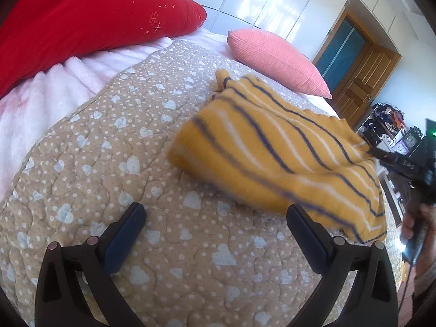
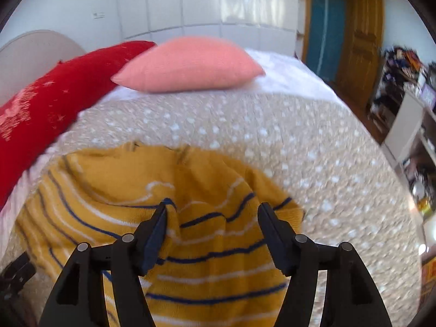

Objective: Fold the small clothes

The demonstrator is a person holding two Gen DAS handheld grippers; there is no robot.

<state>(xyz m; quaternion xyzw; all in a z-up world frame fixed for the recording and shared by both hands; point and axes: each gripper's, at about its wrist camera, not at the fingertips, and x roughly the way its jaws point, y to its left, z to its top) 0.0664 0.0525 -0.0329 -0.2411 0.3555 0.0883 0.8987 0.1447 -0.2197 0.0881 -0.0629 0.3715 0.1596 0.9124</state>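
A small mustard-yellow knit top with navy and white stripes [image 1: 272, 150] lies on the quilted bed cover [image 1: 109, 136], right of centre and blurred in the left wrist view. My left gripper [image 1: 215, 208] is open just above the bare quilt, near the top's lower edge, with nothing between its fingers. In the right wrist view the same top [image 2: 109, 185] is rumpled below my right gripper [image 2: 214, 207]. Its jaws stand wide apart over a raised fold of the knit, and the pads do not squeeze it.
A red pillow [image 1: 81, 13] and a pink pillow [image 1: 275, 57] lie at the head of the bed, with a fluffy white-pink blanket [image 1: 41, 100] beside the quilt. A hand on a black handle [image 1: 414, 223] shows at the right edge. Cluttered shelves [image 2: 403, 87] and a wooden door [image 2: 359, 35] stand beyond the bed.
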